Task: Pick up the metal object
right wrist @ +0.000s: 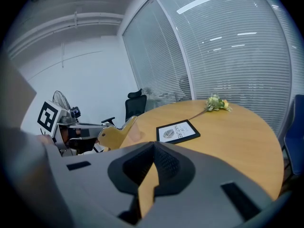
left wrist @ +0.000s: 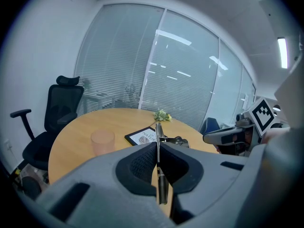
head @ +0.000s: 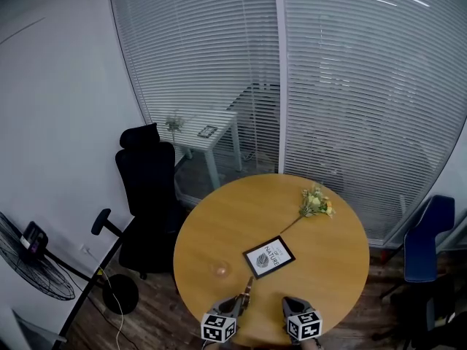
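Left hand-held gripper [head: 238,305] is at the near edge of the round desk [head: 332,268]. In the left gripper view its jaws are clenched on the metal object [left wrist: 157,133], a thin, flat piece standing on edge between the pads.

- From the head view, the metal object [head: 248,289] sticks out ahead of the jaws. It points toward the framed card [head: 269,257], with its tip close to the card's near corner.
- Right hand-held gripper [head: 293,306] is just beside the left one, also at the near edge. Its pads meet at the tips [right wrist: 154,147] with nothing between them.
- A pale pink cup [head: 221,270] stands upright left of the card, apart from it.
- A flower sprig [head: 315,203] lies on the far side of the desk, its stem running toward the card.
- A black office chair [head: 146,188] is left of the desk.
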